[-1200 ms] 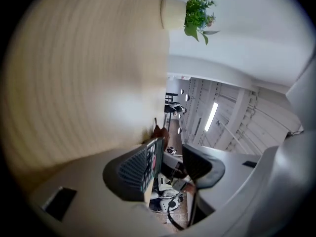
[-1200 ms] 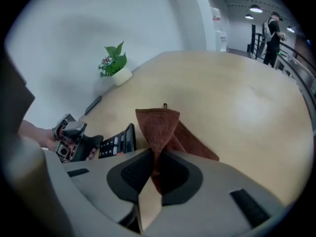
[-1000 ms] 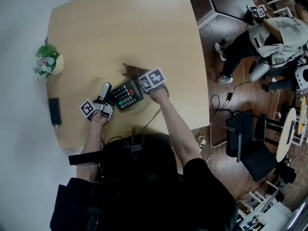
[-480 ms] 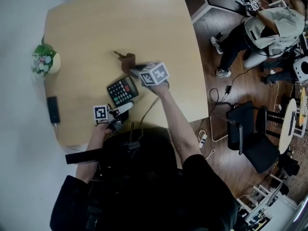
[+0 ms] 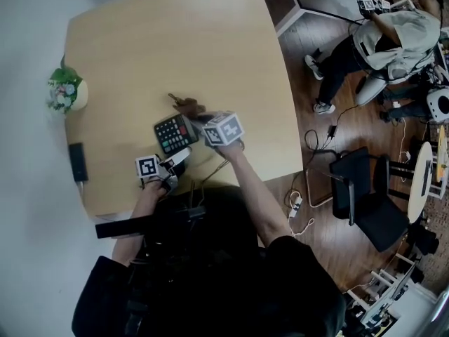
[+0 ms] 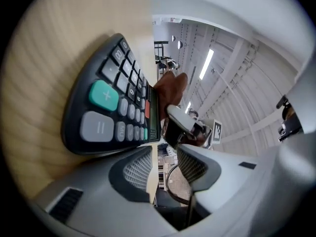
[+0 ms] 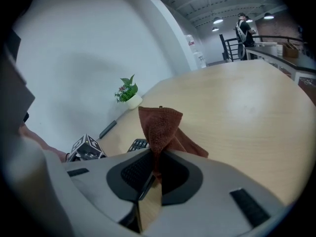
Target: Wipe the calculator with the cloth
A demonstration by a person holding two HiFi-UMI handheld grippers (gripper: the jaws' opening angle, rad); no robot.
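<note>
The dark calculator (image 5: 174, 133) lies flat on the wooden table (image 5: 140, 48), keys up; it fills the left gripper view (image 6: 113, 107). My right gripper (image 5: 200, 116) is shut on the brown cloth (image 5: 186, 106), which stands bunched up from its jaws (image 7: 160, 127) just past the calculator's far right corner. My left gripper (image 5: 182, 157) sits near the table's front edge, pointing level along the calculator's near side. Its jaws have just been closing, but they stand apart with nothing between them (image 6: 165, 172).
A small potted plant (image 5: 66, 90) sits at the table's left edge, with a black flat device (image 5: 77, 161) nearer me. A cable (image 5: 210, 163) trails over the front edge. To the right are a seated person (image 5: 393, 44) and a black chair (image 5: 365, 202).
My left gripper has pulled back from the calculator's left end toward the front edge and turned to point right. My right gripper has lifted the cloth off the calculator's right end.
</note>
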